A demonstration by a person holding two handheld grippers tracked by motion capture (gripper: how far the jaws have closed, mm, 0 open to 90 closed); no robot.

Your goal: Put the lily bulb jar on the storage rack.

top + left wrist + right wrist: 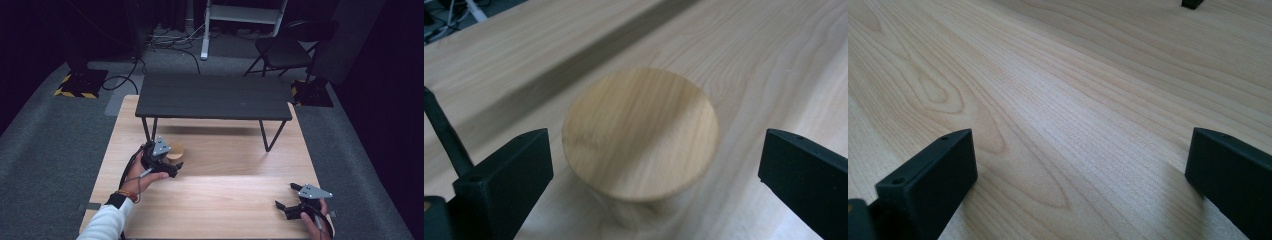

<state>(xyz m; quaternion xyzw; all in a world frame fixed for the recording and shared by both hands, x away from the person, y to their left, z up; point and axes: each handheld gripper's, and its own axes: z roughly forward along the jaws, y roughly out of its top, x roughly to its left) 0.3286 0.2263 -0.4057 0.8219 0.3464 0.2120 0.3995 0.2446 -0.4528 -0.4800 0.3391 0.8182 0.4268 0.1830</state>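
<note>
A round wooden block (640, 134) with a flat top stands on the light wooden table (220, 195), left of the middle; in the high view the block (176, 151) peeks out beside my left gripper. My left gripper (656, 175) is open, its jaws wide on either side of the block without touching it; from above the left gripper (176, 161) sits right at the block. My right gripper (286, 196) rests low near the table's front right corner, and in its own view the right gripper (1080, 180) is open over bare wood.
A small black bench-like table (214, 96) on thin metal legs stands across the far half of the wooden table. One of its feet (1193, 3) shows far off. A folding chair (285, 47) and cables lie on the carpet beyond.
</note>
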